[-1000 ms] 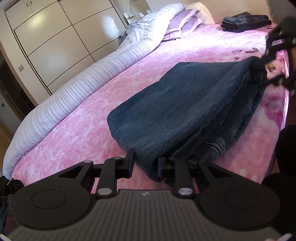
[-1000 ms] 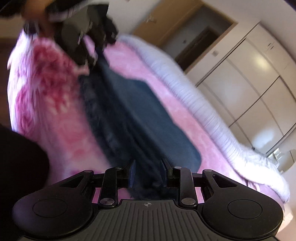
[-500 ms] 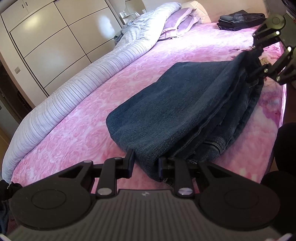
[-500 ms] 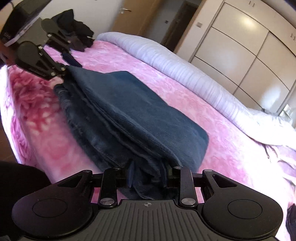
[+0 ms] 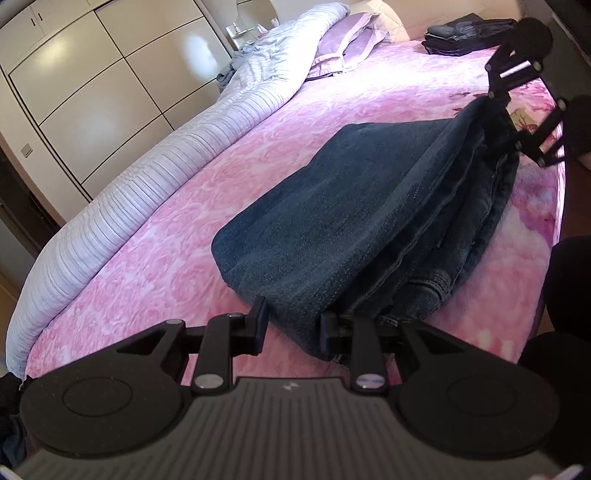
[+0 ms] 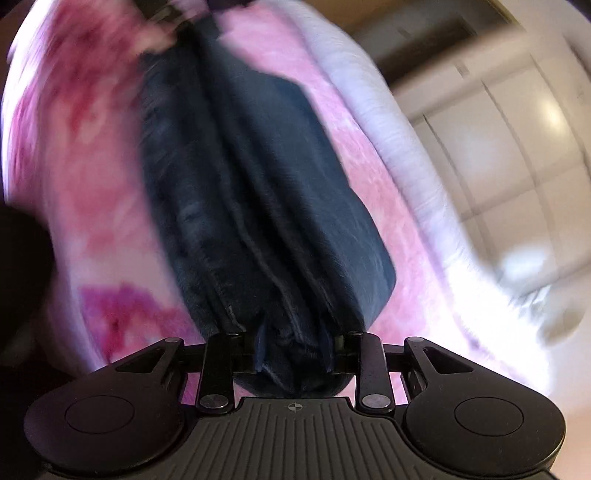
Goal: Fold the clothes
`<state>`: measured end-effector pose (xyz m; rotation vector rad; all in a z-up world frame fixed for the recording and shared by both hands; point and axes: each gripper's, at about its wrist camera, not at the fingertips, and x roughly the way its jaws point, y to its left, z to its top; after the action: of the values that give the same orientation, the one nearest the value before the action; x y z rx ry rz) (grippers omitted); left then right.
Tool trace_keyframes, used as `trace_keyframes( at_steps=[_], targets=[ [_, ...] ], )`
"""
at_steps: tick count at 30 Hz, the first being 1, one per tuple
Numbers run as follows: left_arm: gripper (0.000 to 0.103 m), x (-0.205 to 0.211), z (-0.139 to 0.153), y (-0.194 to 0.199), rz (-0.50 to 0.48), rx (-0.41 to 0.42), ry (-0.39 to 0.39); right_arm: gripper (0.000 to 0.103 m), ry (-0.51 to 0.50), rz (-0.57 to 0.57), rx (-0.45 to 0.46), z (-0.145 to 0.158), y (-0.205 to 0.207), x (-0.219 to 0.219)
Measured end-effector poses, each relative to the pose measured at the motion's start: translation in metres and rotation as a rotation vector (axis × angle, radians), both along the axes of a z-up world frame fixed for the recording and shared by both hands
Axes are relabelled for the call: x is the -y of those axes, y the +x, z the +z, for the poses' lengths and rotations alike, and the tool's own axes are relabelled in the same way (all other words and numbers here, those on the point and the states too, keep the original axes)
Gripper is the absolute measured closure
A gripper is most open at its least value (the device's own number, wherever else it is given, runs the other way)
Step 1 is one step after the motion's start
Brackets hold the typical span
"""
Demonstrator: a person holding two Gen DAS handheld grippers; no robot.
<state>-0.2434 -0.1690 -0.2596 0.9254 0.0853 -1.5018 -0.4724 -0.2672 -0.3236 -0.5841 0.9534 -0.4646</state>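
Note:
A pair of dark blue jeans (image 5: 376, 221), folded into a thick stack, lies on the pink floral bedspread (image 5: 207, 206). My left gripper (image 5: 293, 326) is shut on the near end of the jeans. My right gripper (image 5: 498, 122) shows at the far end in the left wrist view, shut on that end. In the blurred right wrist view the right gripper (image 6: 295, 354) clamps the bunched denim (image 6: 266, 206) between its fingers, and the jeans stretch away toward the left gripper at the top.
A striped lilac duvet (image 5: 155, 173) is rolled along the bed's left side, with pillows (image 5: 347, 48) at the head. A stack of folded dark clothes (image 5: 465, 35) sits at the far corner. White wardrobe doors (image 5: 85, 85) stand behind. The bed's right edge (image 5: 554, 206) is close.
The right gripper has swung and tilted quickly, so its view is now blurred and rotated. The jeans' far end has lifted a little. The left gripper keeps its hold.

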Motion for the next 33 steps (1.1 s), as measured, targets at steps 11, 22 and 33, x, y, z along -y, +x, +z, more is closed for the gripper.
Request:
trace_keyframes(
  at_steps=[11,22,33],
  targets=[
    [0.078,0.001,-0.001,0.0,0.002,0.008,-0.002,0.078,-0.178,0.085,-0.127,-0.034,0.019,-0.014],
    [0.078,-0.011,-0.008,-0.009,-0.038,0.049,-0.009,0.096,-0.156,0.106,-0.147,-0.02,0.017,-0.02],
    [0.078,-0.039,0.009,0.003,-0.069,-0.049,-0.044,0.095,0.03,0.042,0.133,0.037,-0.024,-0.046]
  ],
)
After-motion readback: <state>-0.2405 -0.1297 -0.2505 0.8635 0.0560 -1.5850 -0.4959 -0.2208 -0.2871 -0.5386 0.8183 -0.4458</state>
